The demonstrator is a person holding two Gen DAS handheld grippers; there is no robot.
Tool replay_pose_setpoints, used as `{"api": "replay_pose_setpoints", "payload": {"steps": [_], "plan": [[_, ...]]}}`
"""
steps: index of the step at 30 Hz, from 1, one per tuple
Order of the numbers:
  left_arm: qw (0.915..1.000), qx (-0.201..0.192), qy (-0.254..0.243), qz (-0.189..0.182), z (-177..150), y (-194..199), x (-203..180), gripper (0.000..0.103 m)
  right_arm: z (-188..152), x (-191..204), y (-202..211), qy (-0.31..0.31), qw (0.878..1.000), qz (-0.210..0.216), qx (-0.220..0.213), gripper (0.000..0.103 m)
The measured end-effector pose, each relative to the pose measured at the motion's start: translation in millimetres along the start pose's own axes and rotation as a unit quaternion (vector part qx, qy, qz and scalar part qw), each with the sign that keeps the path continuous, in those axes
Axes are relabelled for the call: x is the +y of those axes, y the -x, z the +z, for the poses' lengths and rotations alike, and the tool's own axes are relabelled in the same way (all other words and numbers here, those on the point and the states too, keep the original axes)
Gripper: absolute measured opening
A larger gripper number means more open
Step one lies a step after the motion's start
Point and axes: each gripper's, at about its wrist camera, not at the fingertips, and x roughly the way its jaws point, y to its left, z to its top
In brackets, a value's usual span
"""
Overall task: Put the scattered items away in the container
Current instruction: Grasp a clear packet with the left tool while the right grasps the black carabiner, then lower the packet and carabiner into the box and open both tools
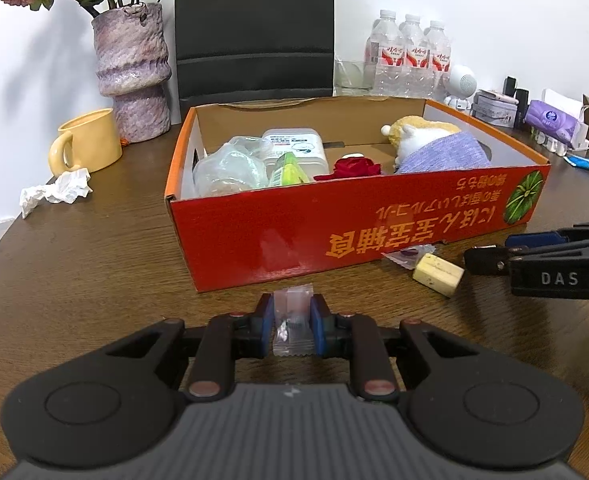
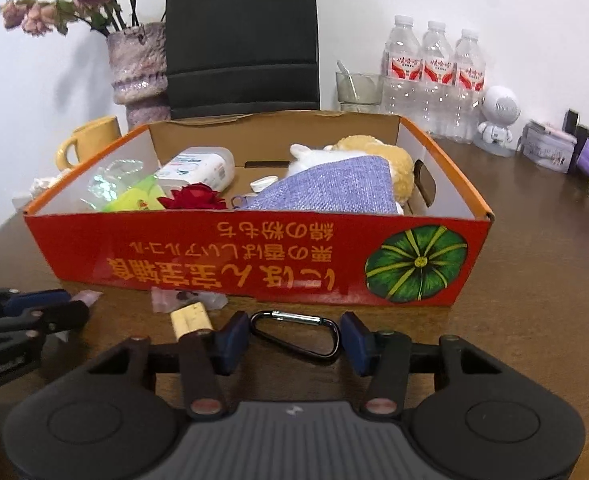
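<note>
clear candy wrapper (image 1: 292,322) pinched in left gripper (image 1: 291,312), right gripper (image 2: 294,334) spread around black carabiner (image 2: 295,333)

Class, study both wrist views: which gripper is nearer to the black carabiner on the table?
Right. The right gripper is open with the carabiner between its fingers; the left gripper sits farther left, shut on a small clear packet.

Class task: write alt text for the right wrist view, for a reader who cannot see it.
Open right tongs straddle a black carabiner on a wooden table, before a red box of items. A yellow block and wrapper lie nearby.
</note>
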Motion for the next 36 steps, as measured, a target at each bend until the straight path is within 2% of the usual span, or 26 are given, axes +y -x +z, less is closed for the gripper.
{"api": "replay_pose_setpoints", "payload": {"steps": [6,11,15,19,23,27,32,36], "plan": [[0.9991,-0.039,-0.013,0.001,-2.6,28.7,-14.7,0.02,-4.0,-10.7,24.9,-0.013,1.0,0.014,-0.01,0.05],[0.9969,-0.077,-0.008,-0.01,4.1,61.0,-20.3,0.02,3.9,-19.3,59.2,-0.012,0.998,0.037,-0.039,0.05],[0.993,-0.117,-0.016,-0.011,34.4,82.9,-21.3,0.02,26.9,-19.4,82.3,0.003,0.996,0.055,-0.073,0.05],[0.9906,-0.136,-0.011,-0.01,82.0,85.8,-15.9,0.02,69.4,-17.5,88.1,0.018,0.993,0.064,-0.103,0.05],[0.9946,-0.103,0.012,-0.007,133.7,55.7,-4.7,0.02,116.6,-15.7,70.2,0.024,0.992,0.071,-0.1,0.05],[0.9985,-0.04,0.033,0.019,168.4,-2.3,7.3,0.02,157.5,-13.7,21.2,0.023,0.996,0.067,-0.055,0.05],[0.9962,0.043,0.06,0.045,176.1,-80.1,20.5,0.02,177.3,4.0,-58.3,0.036,0.998,0.054,0.024,0.05],[0.9935,0.067,0.063,0.066,168.1,-112.4,25.4,0.02,172.3,12.9,-102.9,0.054,0.997,0.023,0.058,0.05]]}}
